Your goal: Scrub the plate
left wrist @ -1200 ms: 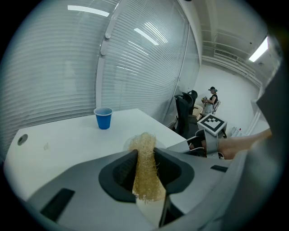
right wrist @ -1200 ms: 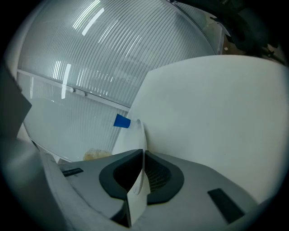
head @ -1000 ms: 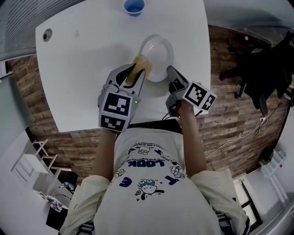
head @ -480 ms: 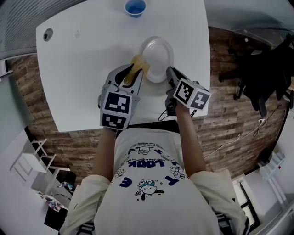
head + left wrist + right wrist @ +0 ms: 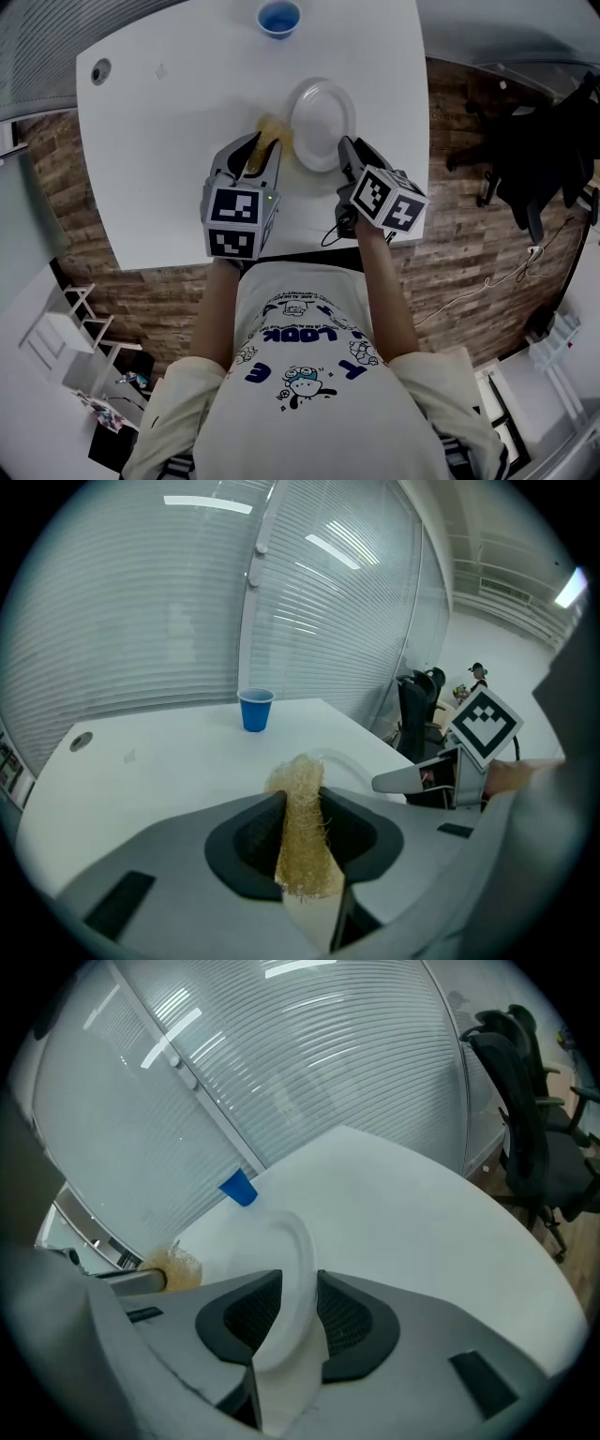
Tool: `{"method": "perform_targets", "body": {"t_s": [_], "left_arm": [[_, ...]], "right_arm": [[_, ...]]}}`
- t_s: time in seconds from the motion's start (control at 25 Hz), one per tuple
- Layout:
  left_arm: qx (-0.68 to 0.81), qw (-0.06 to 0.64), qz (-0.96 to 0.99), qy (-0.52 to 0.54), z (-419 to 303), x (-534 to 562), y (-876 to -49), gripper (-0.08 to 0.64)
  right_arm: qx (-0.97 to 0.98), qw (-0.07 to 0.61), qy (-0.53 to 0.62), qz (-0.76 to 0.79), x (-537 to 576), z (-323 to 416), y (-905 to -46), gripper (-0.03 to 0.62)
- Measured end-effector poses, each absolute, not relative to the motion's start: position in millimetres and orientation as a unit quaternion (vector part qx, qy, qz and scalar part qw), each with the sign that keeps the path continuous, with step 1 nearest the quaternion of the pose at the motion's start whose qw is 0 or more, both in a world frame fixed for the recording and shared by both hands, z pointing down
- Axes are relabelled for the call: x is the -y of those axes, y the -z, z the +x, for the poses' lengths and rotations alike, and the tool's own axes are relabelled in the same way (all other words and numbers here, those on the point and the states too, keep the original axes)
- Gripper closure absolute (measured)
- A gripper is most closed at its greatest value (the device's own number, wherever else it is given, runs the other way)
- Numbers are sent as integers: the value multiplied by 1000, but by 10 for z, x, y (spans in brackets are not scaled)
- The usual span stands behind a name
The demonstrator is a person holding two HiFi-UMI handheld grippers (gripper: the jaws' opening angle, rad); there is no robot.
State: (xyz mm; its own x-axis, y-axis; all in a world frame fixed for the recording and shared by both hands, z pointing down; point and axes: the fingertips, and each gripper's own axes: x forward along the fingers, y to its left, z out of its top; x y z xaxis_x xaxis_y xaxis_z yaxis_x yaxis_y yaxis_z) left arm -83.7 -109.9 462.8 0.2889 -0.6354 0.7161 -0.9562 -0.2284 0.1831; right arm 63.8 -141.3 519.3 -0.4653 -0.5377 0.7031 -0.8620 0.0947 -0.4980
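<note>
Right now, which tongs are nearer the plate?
Right. The right tongs have the near rim of the plate between their jaws, which have just been opening. The left tongs, shut on the scrubber, sit beside its left edge.

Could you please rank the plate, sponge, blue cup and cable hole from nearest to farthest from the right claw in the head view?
1. plate: rim between the right claw's jaws, which have just been opening.
2. sponge: left of the plate.
3. blue cup: far edge.
4. cable hole: far left.
</note>
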Motion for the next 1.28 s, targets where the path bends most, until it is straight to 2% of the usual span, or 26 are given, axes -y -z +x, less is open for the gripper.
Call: {"method": "perform_targets", "body": {"t_s": [0.24, 0.44, 1.28], "left_arm": [[590, 306, 711, -231, -1019, 1203, -4543, 431], [630, 305, 679, -222, -1172, 1286, -4657, 431], [677, 335, 618, -219, -1285, 1330, -4996, 412]], "right_arm": [[739, 163, -430, 492, 1499, 594, -4973, 479], [746, 137, -445, 476, 1494, 400, -4852, 479], [756, 140, -453, 451, 1424, 207, -4832, 479]]}}
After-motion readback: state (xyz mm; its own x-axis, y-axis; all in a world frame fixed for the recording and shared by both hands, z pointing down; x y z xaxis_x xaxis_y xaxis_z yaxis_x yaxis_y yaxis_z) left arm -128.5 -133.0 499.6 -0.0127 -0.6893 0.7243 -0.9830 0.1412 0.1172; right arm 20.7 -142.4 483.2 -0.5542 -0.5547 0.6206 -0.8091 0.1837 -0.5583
